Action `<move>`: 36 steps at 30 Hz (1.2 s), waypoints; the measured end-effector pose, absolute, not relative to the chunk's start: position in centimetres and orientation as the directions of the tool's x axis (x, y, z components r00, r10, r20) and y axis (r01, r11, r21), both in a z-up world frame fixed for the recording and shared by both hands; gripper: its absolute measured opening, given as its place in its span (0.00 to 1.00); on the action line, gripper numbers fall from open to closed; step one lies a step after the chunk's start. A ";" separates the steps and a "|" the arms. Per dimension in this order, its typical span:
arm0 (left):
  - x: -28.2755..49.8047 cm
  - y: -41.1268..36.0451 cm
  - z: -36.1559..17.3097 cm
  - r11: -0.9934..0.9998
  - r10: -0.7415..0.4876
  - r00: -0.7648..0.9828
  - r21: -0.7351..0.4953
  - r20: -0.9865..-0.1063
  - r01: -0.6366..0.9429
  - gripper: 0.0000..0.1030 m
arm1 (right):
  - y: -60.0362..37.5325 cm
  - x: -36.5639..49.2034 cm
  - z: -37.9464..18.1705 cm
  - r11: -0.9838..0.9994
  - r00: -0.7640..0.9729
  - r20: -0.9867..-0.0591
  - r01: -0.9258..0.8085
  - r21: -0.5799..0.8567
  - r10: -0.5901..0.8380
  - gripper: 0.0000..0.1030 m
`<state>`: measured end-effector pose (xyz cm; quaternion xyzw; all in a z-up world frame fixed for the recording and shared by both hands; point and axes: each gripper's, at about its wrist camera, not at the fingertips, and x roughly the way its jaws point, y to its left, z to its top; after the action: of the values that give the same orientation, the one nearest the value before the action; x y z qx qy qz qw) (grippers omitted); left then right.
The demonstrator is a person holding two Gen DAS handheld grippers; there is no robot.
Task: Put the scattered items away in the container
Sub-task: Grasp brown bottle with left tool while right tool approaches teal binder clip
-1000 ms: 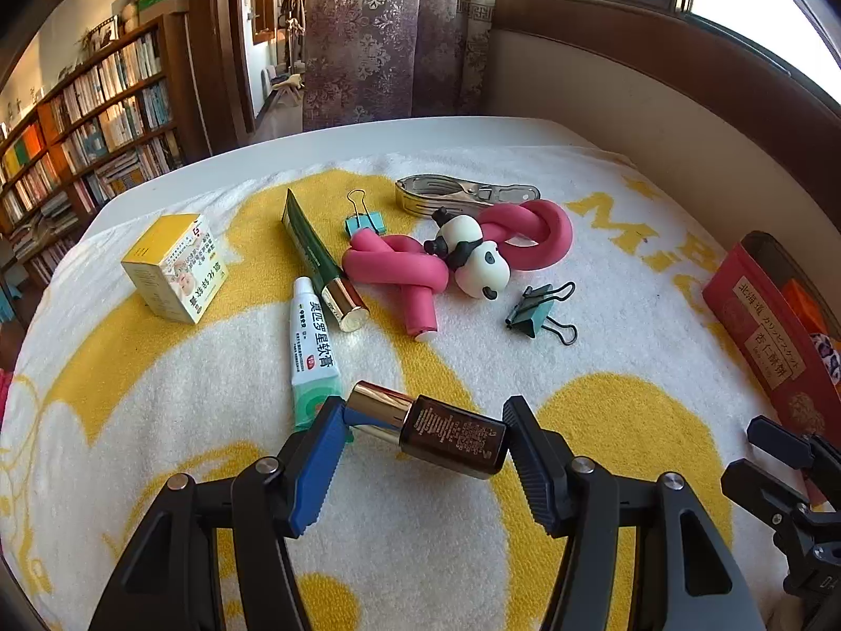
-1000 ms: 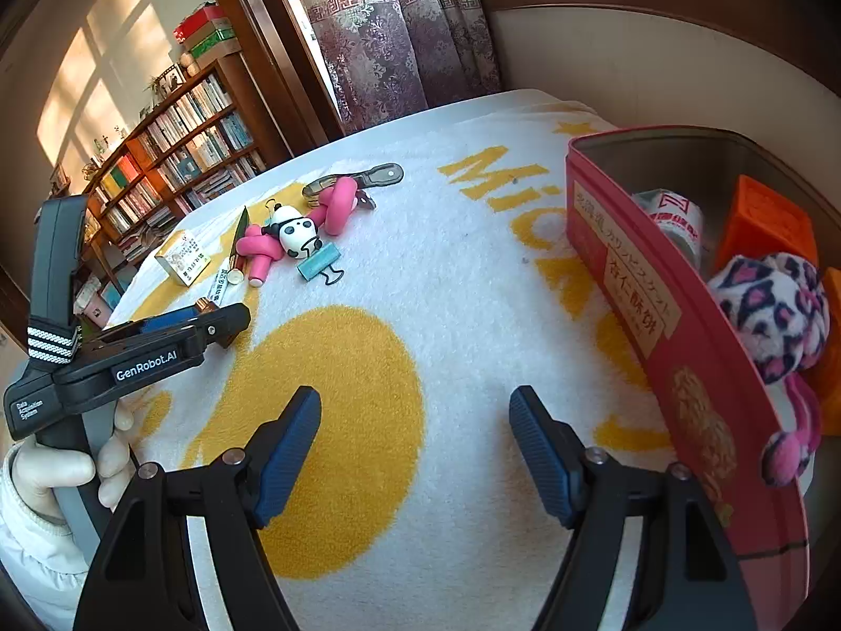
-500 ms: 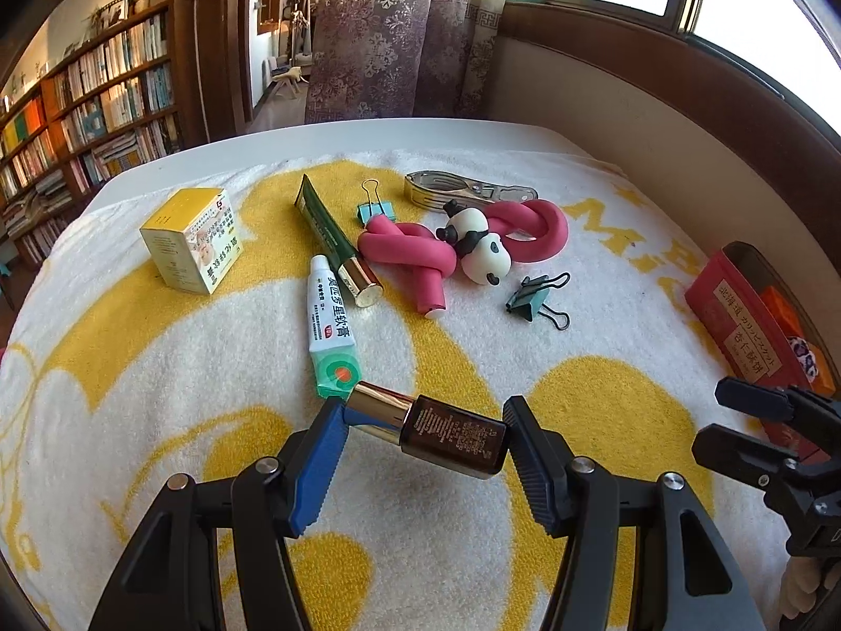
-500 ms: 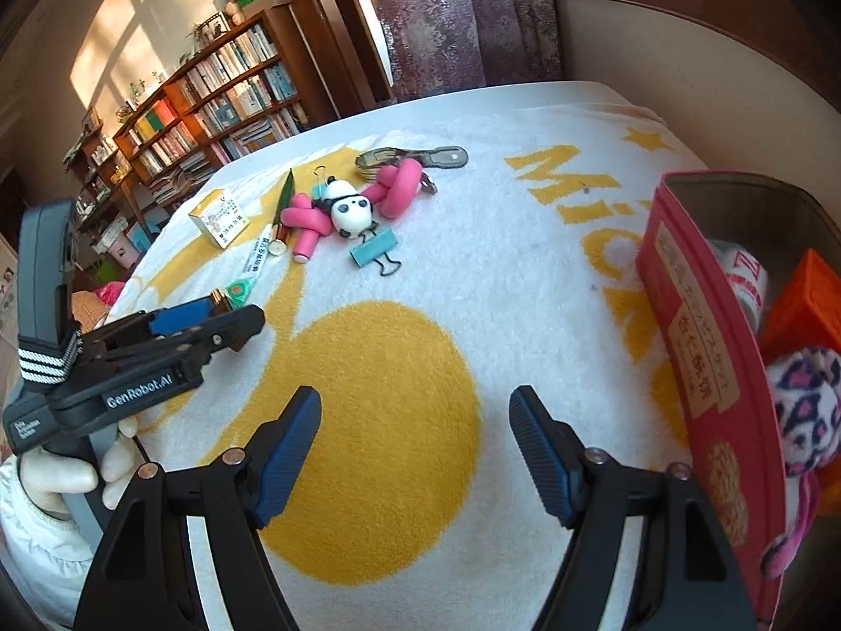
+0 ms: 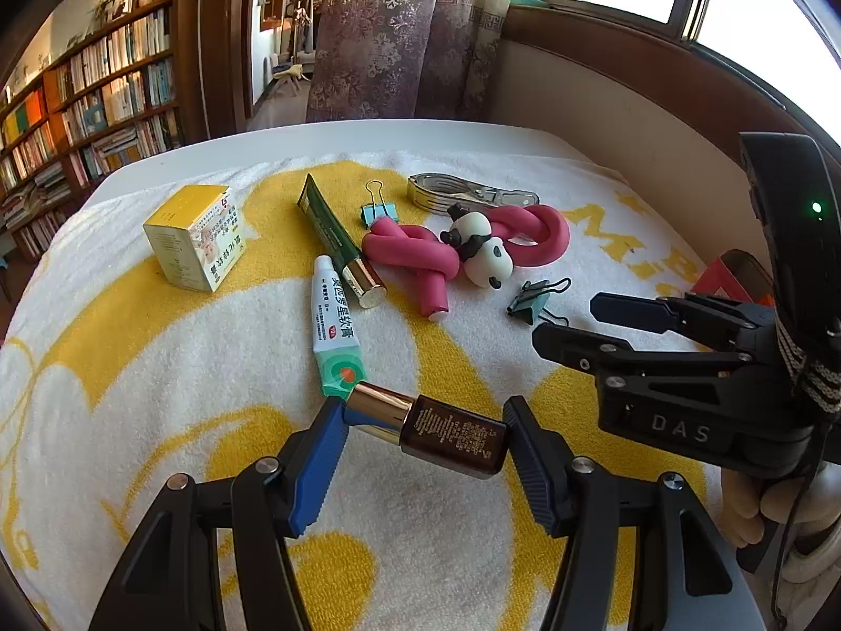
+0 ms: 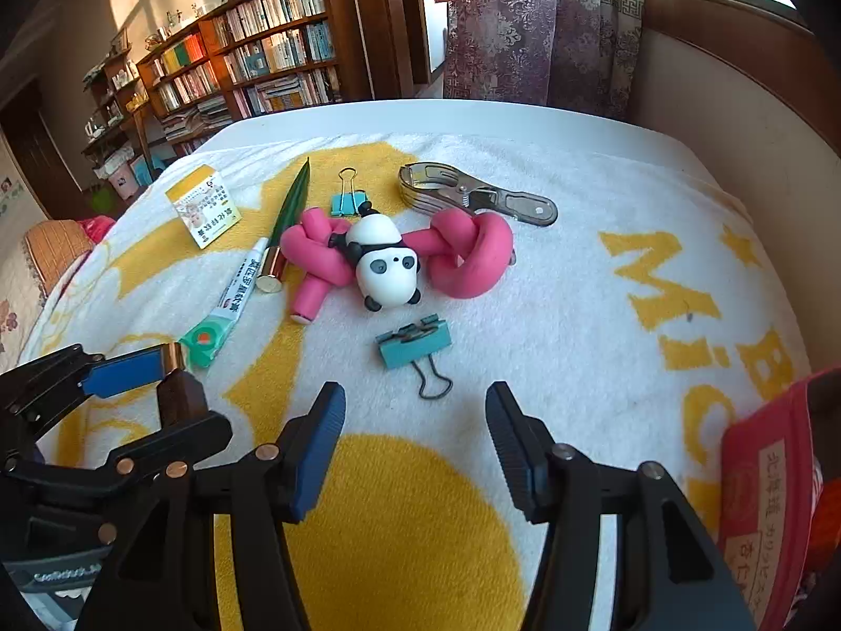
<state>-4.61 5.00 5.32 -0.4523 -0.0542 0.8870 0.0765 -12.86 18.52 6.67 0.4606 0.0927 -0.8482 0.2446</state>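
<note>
Pinching a dark brown bottle (image 5: 453,439) with a gold cap end to end, the left gripper (image 5: 420,439) holds it crosswise just above the white-and-yellow towel (image 5: 157,368), one pad on the cap and one on the base; the right gripper (image 6: 415,439) has just been closing and now stands half wide with nothing between its pads, hovering over the towel's yellow disc, a teal binder clip (image 6: 415,342) lying just beyond its tips; at the right edge sits the red container (image 6: 762,499), only a corner of it in view; just past the held bottle lies a white ointment tube (image 5: 336,331) with a green end, its tail touching the bottle's cap in the left wrist view; beside that tube, farther on, a green tube (image 5: 336,236) with a gold cap points toward the near side; right of it a pink foam twist (image 6: 462,252) sprawls in two knots with a panda figure (image 6: 383,263) resting across its middle; to the far left stands a yellow medicine box (image 5: 194,236), well apart from the twist; farthest, a blue binder clip (image 6: 347,200) touches the twist's back, and a metal clamp (image 6: 473,197) lies just behind the right knot.
</note>
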 end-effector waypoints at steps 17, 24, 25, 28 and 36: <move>-4.6 5.0 5.2 -0.982 0.189 -0.573 -0.168 -0.797 -0.089 0.61 | 17.8 -12.9 6.5 -0.860 -0.478 -0.814 0.507 0.053 -0.331 0.35; -4.3 5.5 5.5 -0.981 0.195 -0.578 -0.165 -0.793 -0.104 0.61 | 19.6 -9.6 8.4 -0.872 -0.506 -0.777 0.477 0.109 -0.374 0.35; -4.3 5.7 5.5 -0.981 0.196 -0.578 -0.164 -0.792 -0.108 0.61 | 20.0 -9.1 8.7 -0.875 -0.513 -0.771 0.470 0.117 -0.378 0.35; -4.1 6.1 5.6 -0.980 0.200 -0.577 -0.160 -0.792 -0.120 0.61 | 21.5 -7.4 9.8 -0.884 -0.534 -0.748 0.444 0.147 -0.393 0.35; -3.7 7.1 5.5 -0.978 0.206 -0.573 -0.151 -0.793 -0.144 0.61 | 28.6 -2.7 12.7 -0.939 -0.655 -0.679 0.297 0.172 -0.332 0.35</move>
<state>-3.66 7.08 5.49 -0.4514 -0.0348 0.8862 0.0988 -2.69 28.55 12.68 0.3774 -0.0227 -0.9095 0.1729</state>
